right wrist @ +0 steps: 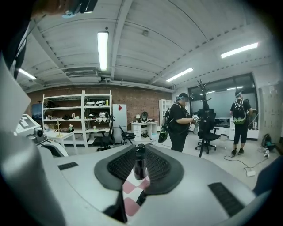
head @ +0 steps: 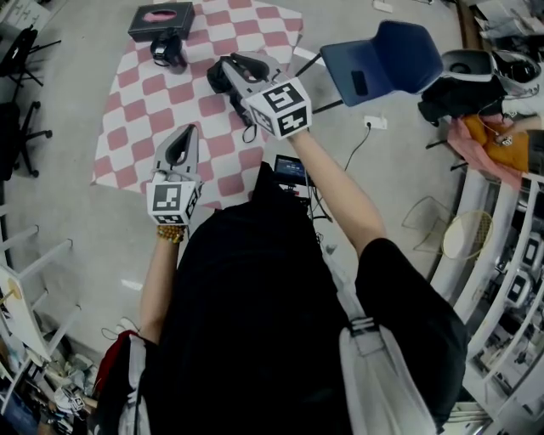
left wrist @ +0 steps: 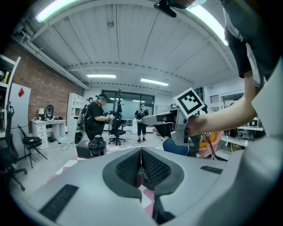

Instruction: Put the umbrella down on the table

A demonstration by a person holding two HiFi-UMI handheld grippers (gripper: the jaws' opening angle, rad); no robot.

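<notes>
- Fingers [left wrist: 126,170] of the left gripper [head: 185,140] are pressed together with nothing between them; this gripper hovers over the near edge of a pink-and-white checked cloth [head: 144,93].
- Fingers [right wrist: 158,167] of the right gripper [head: 240,70] are clamped on a black folded umbrella [right wrist: 139,161], which stands upright between the pads.
- Seen from the head view, the umbrella is held up over the cloth, just ahead of the right gripper.
- A black box [head: 161,20] and a dark round container [head: 168,48] sit at the cloth's far end.
- A blue chair [head: 382,59] stands to the right of the cloth.
</notes>
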